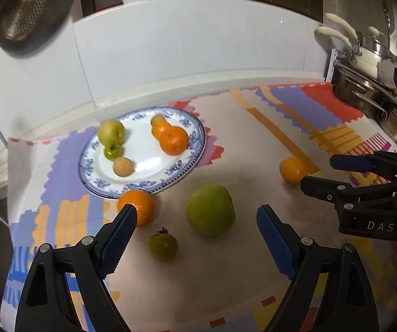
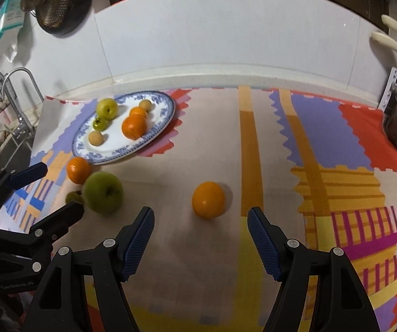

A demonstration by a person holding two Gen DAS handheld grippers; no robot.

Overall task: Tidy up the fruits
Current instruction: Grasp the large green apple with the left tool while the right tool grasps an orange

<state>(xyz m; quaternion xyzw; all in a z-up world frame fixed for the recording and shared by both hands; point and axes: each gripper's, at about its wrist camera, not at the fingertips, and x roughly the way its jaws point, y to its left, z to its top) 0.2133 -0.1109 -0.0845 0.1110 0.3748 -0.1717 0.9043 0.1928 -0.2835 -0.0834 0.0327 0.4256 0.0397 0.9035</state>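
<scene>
Fruit is split between the blue-patterned plate (image 1: pixel 195 149) and the patterned mat (image 2: pixel 253 144) on the tabletop. On the plate lie a yellow-green apple (image 1: pixel 111 132), a small green tomato (image 1: pixel 112 151), two oranges and two small tan fruits. Just off the plate's near rim sits an orange (image 1: pixel 140 206), beside it a large green apple (image 1: pixel 210 209) and a green tomato (image 1: pixel 162 246). Well apart from the plate lies a lone orange (image 2: pixel 208 199). The left hand-held gripper (image 1: pixel 197 228) and right hand-held gripper (image 2: pixel 200 228) gape wide, holding nothing.

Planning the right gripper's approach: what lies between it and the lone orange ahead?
Nothing: in the right wrist view only bare mat separates the open right gripper from the orange.
</scene>
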